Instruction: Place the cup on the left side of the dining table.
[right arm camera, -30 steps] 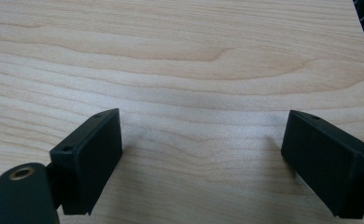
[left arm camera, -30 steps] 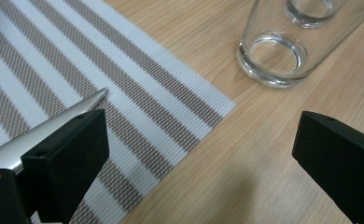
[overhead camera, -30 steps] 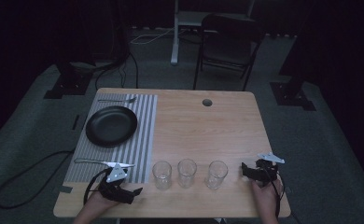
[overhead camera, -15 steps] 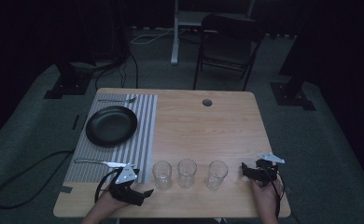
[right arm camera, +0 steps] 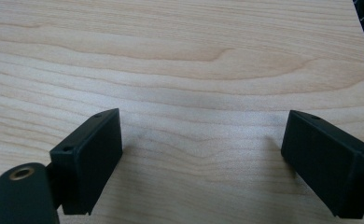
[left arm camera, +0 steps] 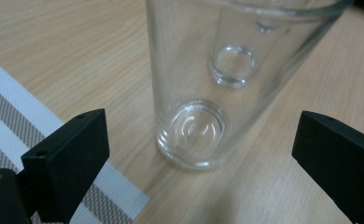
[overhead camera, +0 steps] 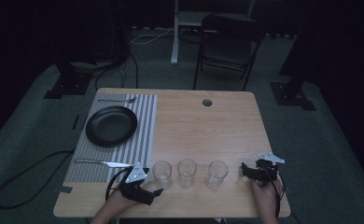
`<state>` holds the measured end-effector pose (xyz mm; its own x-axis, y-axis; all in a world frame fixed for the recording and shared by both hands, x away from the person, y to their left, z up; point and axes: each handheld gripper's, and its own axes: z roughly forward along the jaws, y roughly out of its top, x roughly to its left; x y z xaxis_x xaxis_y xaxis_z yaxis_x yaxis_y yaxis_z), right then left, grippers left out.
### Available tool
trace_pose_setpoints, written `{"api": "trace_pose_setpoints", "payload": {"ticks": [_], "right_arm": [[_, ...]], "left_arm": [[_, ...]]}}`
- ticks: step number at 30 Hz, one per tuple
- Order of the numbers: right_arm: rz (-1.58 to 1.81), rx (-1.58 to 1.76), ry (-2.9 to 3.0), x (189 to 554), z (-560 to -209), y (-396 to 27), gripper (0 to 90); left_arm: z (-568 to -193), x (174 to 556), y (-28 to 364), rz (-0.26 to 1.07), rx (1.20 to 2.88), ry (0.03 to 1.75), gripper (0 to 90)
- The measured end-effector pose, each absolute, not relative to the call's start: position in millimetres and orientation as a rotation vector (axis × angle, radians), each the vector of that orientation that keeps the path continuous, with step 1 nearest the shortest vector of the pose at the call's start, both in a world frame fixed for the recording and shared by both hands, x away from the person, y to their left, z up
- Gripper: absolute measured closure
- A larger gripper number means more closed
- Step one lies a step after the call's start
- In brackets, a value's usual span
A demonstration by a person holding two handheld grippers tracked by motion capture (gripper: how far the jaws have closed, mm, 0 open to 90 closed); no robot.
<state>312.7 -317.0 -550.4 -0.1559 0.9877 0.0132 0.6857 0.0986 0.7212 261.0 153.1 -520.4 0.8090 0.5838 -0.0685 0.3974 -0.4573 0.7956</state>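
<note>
While the left gripper at the bottom of the frame reaches, jaws wide, for the first glass standing untouched on the tabletop, the right gripper waits empty, so nothing is lifted yet.

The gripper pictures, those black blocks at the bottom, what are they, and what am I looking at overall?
A person sits at a wooden table holding a hand tool with two black jaws in each hand. The high view looks down from above: the left gripper sits close to the leftmost glass of three, the right gripper beside the rightmost glass. The two other pictures come from cameras riding on the tools, so the black blocks are their jaws. The left gripper view faces that leftmost glass, jaws open, nothing held; the right gripper view shows open jaws over bare wood. A striped placemat carries a black plate, knife and fork.
</note>
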Motion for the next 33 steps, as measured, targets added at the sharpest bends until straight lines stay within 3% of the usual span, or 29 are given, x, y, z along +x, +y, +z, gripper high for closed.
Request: {"api": "trace_pose_setpoints", "payload": {"ticks": [13,25,26,28,33], "right_arm": [[0.822,1.633,1.899,313,-550,-317,12.0],[0.822,1.632,1.9,313,-550,-317,12.0],[0.822,1.632,1.9,313,-550,-317,12.0],[0.822,1.632,1.9,313,-550,-317,12.0],[0.822,1.633,1.9,313,-550,-317,12.0]], "left_arm": [[-521,266,138,0.265,2.053,0.709,5.5],[-520,263,132,0.38,1.885,0.68,9.8],[-520,263,132,0.38,1.885,0.68,14.2],[-519,261,133,0.419,1.858,0.661,14.7],[-520,261,129,0.415,1.842,0.648,15.5]]}}
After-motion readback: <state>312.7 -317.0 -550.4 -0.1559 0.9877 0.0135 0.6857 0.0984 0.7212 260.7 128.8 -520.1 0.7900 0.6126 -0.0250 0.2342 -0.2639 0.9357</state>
